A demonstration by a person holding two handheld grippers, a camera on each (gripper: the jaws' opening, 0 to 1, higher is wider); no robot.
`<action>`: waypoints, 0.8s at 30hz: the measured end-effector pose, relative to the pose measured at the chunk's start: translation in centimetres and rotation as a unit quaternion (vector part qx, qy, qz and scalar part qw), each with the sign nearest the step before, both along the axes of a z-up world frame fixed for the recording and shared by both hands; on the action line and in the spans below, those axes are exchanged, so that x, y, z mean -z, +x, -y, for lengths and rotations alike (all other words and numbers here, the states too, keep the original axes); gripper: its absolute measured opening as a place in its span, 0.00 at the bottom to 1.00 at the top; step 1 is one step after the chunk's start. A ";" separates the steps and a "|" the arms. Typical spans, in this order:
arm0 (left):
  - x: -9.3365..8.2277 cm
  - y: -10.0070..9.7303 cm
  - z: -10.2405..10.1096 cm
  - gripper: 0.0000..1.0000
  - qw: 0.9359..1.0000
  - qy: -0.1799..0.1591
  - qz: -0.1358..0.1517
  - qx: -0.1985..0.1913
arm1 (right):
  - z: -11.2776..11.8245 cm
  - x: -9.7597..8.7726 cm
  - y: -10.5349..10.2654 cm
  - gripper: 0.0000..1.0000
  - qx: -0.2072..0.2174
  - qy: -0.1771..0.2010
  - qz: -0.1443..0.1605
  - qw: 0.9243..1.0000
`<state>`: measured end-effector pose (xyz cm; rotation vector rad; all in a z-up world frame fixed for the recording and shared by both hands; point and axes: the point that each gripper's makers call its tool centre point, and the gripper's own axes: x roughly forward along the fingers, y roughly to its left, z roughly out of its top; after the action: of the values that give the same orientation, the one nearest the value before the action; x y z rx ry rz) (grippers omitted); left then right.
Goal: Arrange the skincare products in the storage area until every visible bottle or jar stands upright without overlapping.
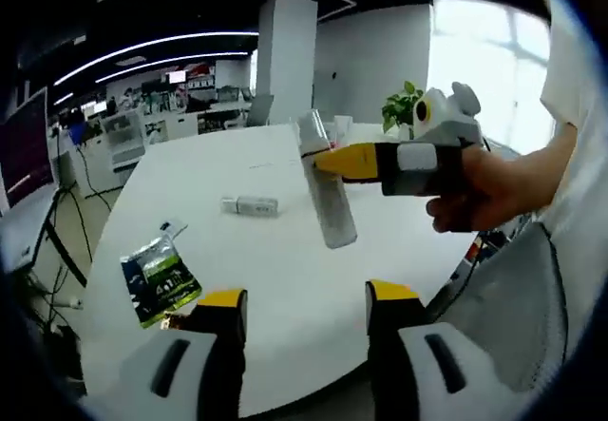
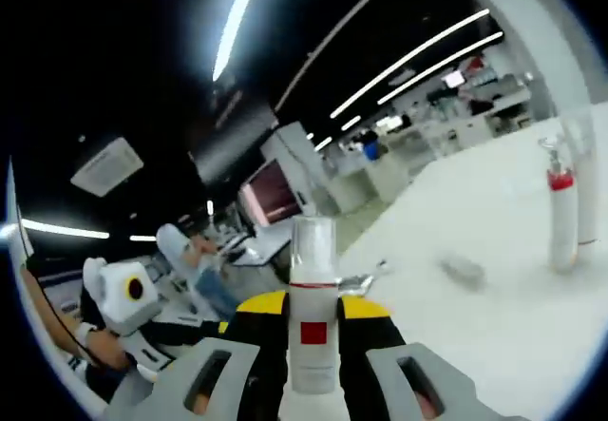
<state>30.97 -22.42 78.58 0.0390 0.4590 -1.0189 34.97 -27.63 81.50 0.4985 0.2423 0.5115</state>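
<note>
Two grippers are at work over the white table (image 1: 285, 250). Our right gripper (image 2: 313, 321) has its jaws clamped on a white bottle (image 2: 313, 316) with a red square label; we see the same bottle tilted in the air above the table in the left gripper view, held by that gripper and a hand (image 1: 484, 188). Our left gripper (image 1: 306, 312) hangs with its jaws apart and nothing between them. On the table lie a small tube (image 1: 250, 205) near the middle and a sachet (image 1: 160, 278) near the edge. A red-collared bottle (image 2: 562, 212) stands upright on the table.
</note>
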 end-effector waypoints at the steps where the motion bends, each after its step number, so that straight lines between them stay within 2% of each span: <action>1: -0.2 0.1 0.4 0.49 1.000 -0.014 -0.002 -0.010 | -0.3 -0.2 -0.1 0.13 -0.005 0.000 0.002 1.000; 2: 0.2 -0.1 0.3 0.49 1.000 0.004 0.005 -0.005 | -0.6 -0.4 -0.2 0.13 -0.009 0.000 0.004 1.000; 3: 0.7 0.0 -0.1 0.49 0.999 0.030 0.024 0.003 | -0.9 -0.7 -0.4 0.13 -0.012 -0.002 0.006 1.000; 4: 1.0 0.1 -0.4 0.49 0.999 0.034 0.017 -0.004 | -1.2 -0.9 -0.5 0.13 -0.016 -0.002 0.007 1.000; 6: 0.4 0.3 -0.5 0.50 1.000 0.011 0.008 -0.009 | -2.1 -1.2 -0.9 0.13 -0.030 0.000 0.012 0.999; 8: 0.2 0.4 -0.5 0.49 1.000 0.009 0.015 -0.011 | -3.2 -1.4 -1.3 0.13 -0.048 -0.007 0.015 0.999; 12: 0.4 -0.1 -0.4 0.44 1.000 0.019 0.020 -0.001 | -4.7 -1.5 -1.9 0.13 -0.073 -0.006 0.020 0.997; 14: 0.3 -0.5 -0.2 0.40 0.999 0.030 0.039 0.015 | -5.4 -1.6 -2.3 0.13 -0.091 -0.010 0.022 0.996; 17: 0.0 -0.9 -0.1 0.34 0.998 0.028 0.045 0.024 | -6.2 -1.4 -2.9 0.13 -0.114 -0.025 0.028 0.993; 21: 0.4 -1.0 -0.4 0.32 0.997 0.045 0.051 0.027 | -6.3 -1.5 -3.2 0.13 -0.120 -0.037 0.036 0.991; 24: 0.5 -1.0 -0.6 0.20 0.996 0.058 0.058 0.031 | -6.1 -1.4 -3.4 0.13 -0.122 -0.042 0.037 0.991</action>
<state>30.02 -21.78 78.08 0.2171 0.4123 -1.0434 31.53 -21.52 82.94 0.3692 0.2548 0.7527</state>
